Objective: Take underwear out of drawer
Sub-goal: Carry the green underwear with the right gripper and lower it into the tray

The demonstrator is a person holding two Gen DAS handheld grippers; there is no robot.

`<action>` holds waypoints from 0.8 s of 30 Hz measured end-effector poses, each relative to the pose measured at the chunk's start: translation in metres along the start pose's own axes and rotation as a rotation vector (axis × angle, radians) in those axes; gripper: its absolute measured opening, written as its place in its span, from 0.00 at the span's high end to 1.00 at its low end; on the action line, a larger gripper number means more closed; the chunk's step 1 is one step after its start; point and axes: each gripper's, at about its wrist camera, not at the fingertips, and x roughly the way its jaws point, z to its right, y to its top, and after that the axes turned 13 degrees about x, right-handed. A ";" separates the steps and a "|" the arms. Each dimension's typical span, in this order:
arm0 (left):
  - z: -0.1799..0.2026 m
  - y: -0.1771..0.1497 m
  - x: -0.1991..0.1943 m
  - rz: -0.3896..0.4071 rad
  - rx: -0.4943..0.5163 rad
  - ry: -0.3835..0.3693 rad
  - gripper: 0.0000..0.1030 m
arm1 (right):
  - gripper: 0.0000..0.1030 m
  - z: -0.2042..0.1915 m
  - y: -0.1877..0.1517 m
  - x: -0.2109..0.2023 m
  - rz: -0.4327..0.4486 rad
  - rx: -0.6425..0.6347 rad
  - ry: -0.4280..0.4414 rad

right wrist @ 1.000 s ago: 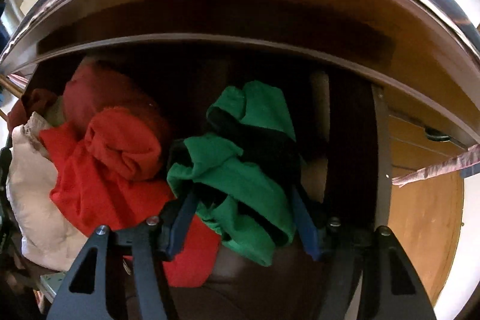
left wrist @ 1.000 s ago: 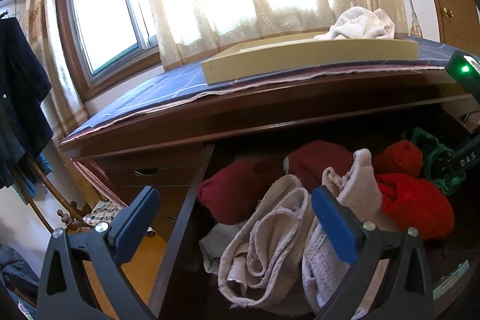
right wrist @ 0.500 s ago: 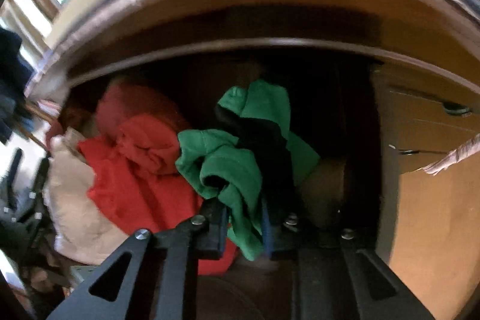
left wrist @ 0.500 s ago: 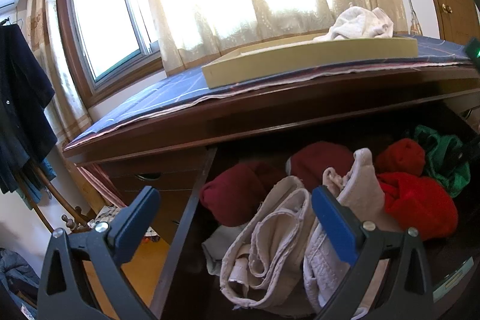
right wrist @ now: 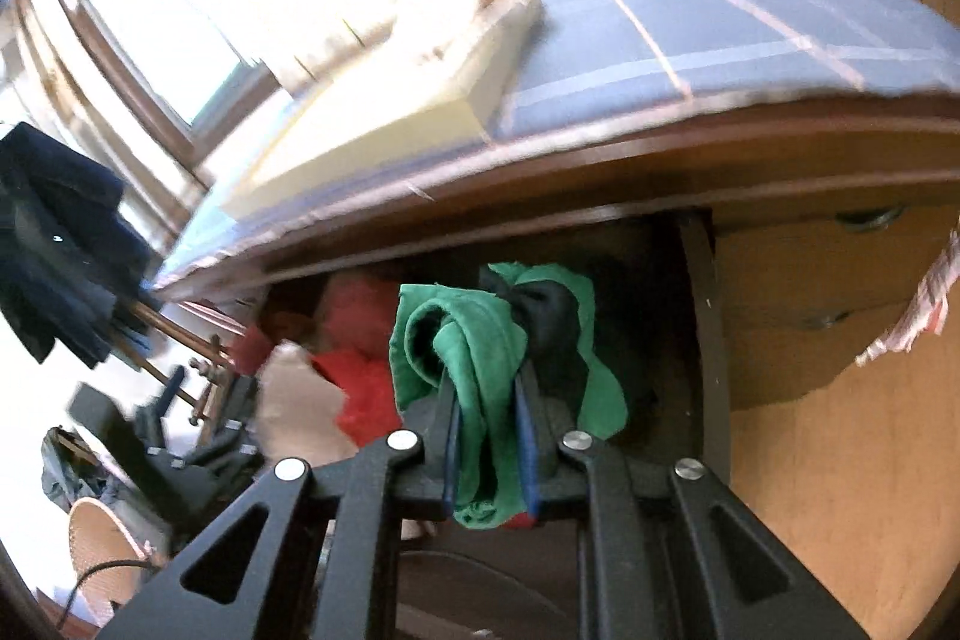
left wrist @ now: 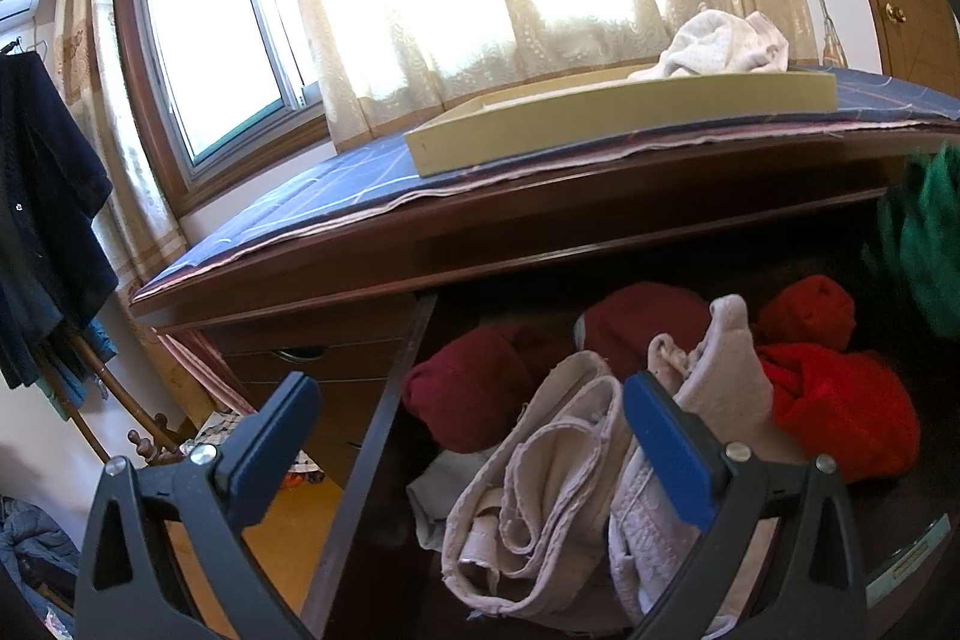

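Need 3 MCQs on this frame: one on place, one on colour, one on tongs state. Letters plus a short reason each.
1. Where does the white garment lie?
A. in the yellow tray on the dresser top
B. in the open drawer
C. on the floor

2. What colour is the underwear held by the right tongs?
A. red
B. green with black
C. beige

3. How do the left tongs stand?
A. shut on a beige garment
B. shut on nothing
C. open, holding nothing

Answers:
1. A: the white cloth sits heaped over the tray's rim, above the drawer.
2. B: green fabric with a black part is pinched between the blue pads in the right wrist view.
3. C: the two blue pads stand wide apart over the beige garments, pressing on none.
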 end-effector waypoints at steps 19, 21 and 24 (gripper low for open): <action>-0.001 0.000 -0.001 0.006 0.003 0.001 0.00 | 0.84 -0.155 0.060 -0.037 0.302 -0.240 0.074; -0.001 0.000 -0.002 0.010 0.004 0.001 0.00 | 0.84 -0.165 0.073 -0.025 0.316 -0.238 0.046; -0.002 0.000 -0.002 0.014 0.004 0.000 0.00 | 0.84 -0.175 0.087 0.003 0.314 -0.217 -0.007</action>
